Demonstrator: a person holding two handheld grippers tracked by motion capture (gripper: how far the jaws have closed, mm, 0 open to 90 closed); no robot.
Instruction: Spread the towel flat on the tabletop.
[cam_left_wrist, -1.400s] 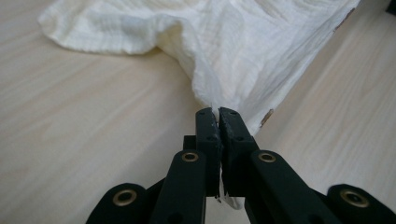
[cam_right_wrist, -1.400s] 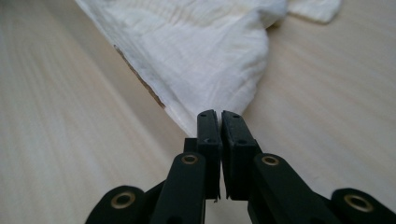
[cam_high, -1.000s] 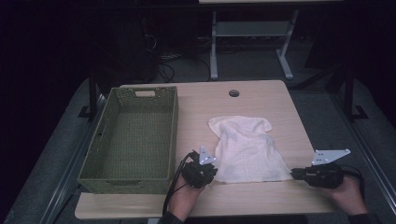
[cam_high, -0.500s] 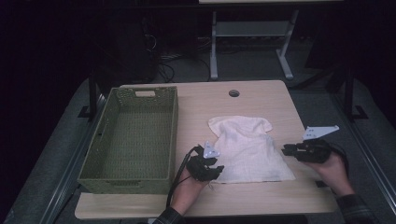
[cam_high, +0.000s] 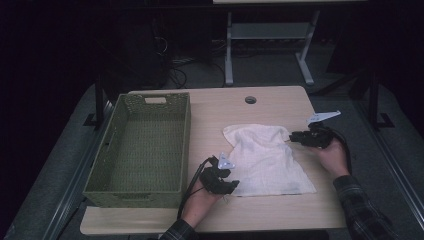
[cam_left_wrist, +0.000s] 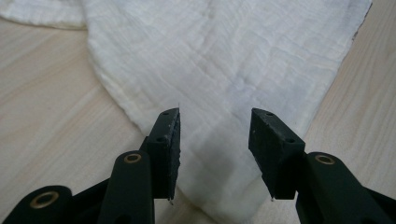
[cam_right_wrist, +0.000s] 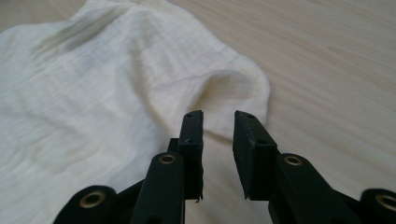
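Observation:
A white cloth (cam_high: 267, 160) lies spread on the wooden table (cam_high: 225, 112), a little rumpled at its far end. My left gripper (cam_high: 234, 185) is low over the cloth's near left corner. Its jaws have just been opening and now stand apart (cam_left_wrist: 215, 116), with the cloth (cam_left_wrist: 224, 65) lying flat beneath and between them, not pinched. My right gripper (cam_high: 291, 137) points at the cloth's far right corner. Its jaws (cam_right_wrist: 218, 114) leave a narrow gap with nothing in it, and a raised fold of cloth (cam_right_wrist: 229, 86) sits just ahead of the tips.
A green woven basket (cam_high: 187, 135) stands along the table's left side, close to the left hand. A round cable hole (cam_high: 250, 99) sits near the far edge. A desk frame (cam_high: 270, 35) stands on the floor beyond the table.
The right hand has travelled from the table's near right edge up to the cloth's far right corner. The left hand has barely shifted at the near left corner.

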